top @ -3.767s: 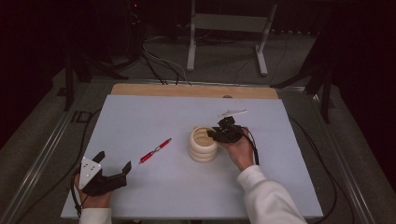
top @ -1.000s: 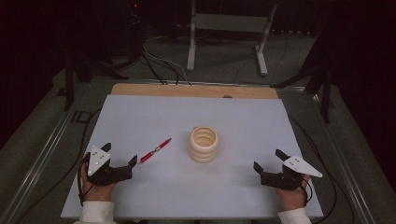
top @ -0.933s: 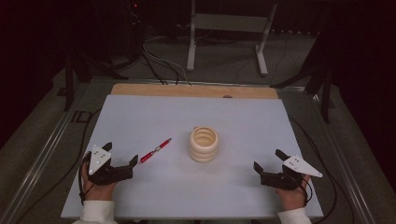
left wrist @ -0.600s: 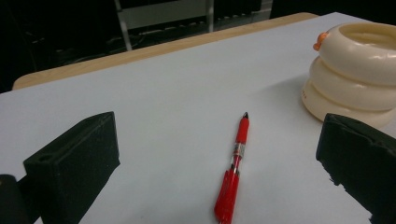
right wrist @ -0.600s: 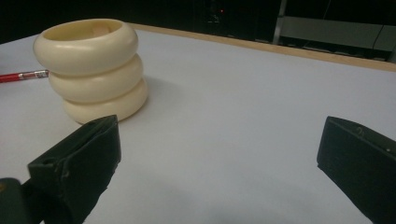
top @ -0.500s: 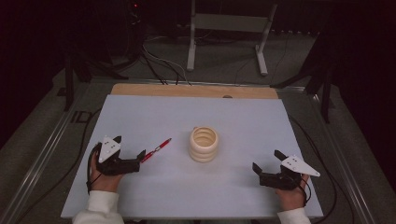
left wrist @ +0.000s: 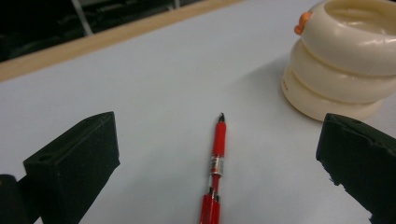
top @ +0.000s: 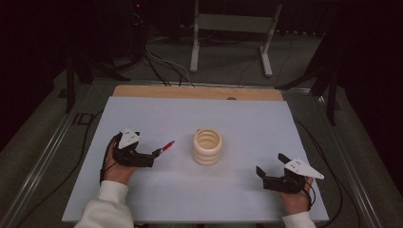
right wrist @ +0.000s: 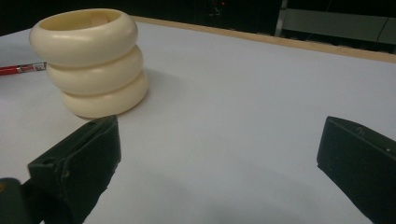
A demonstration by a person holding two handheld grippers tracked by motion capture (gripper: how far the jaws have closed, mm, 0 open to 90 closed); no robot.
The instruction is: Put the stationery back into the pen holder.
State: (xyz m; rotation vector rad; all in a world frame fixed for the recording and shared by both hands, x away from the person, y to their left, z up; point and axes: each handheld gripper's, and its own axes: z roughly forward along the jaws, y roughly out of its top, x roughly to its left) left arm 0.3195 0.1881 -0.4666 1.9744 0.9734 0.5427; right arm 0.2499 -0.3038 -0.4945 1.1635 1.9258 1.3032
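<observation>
Dark room, cables and a metal stand on the floor beyond; a pale blue desk (top: pixel 237 118) with a wooden strip along its far edge.

High view. Left gripper (top: pixel 154 154) held low over the desk's left half, its tips at the rear end of a red pen (top: pixel 166 146). The pen lies flat, slanting toward the desk's middle, apart from a cream ringed cup (top: pixel 207 146) that stands upright near the centre. Right gripper (top: pixel 262 173) rests near the front right corner, well apart from both things.

Left gripper view. Jaws spread wide, one on either side of the pen (left wrist: pixel 215 163), neither touching it. The pen's dark tip points away, toward the far edge; its rear end runs out of the bottom of the picture between the jaws. The cup (left wrist: pixel 345 60) stands off to the right, a small orange spot on its rim.

Right gripper view. Jaws spread wide, nothing between them. The cup (right wrist: pixel 88 60) stands ahead to the left, with a bit of the pen (right wrist: pixel 21 69) behind it.

Progress, as I judge it: early. The pen is lined up for a pinch but not gripped, not lifted; if it is meant for the cup, that whole carry remains.
</observation>
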